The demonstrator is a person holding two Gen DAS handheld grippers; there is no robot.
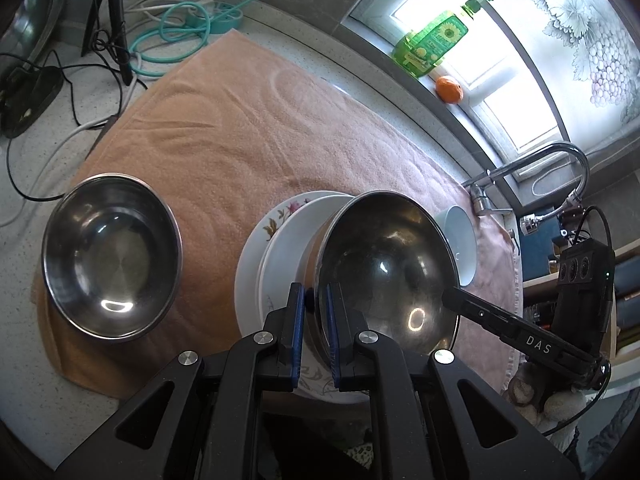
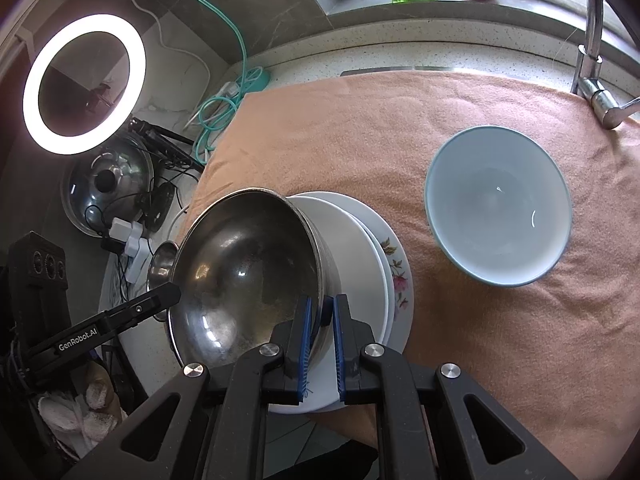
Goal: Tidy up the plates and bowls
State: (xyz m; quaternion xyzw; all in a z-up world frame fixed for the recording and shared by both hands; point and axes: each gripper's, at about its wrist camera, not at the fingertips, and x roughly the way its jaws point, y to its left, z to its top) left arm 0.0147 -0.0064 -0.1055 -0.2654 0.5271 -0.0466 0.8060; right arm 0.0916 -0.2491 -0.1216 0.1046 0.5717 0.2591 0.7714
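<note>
Above the stacked plates (image 1: 256, 248) on a peach towel (image 1: 224, 128), left gripper (image 1: 316, 300) and right gripper (image 2: 322, 312) clamp opposite rims of a steel bowl (image 1: 384, 256); nesting it in the second steel bowl (image 1: 110, 254) likely follows.

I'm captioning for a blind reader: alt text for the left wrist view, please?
The left gripper pinches the rim of a tilted steel bowl above stacked white plates on a peach towel. The right gripper holds the bowl's opposite rim; a second steel bowl sits left.
</note>
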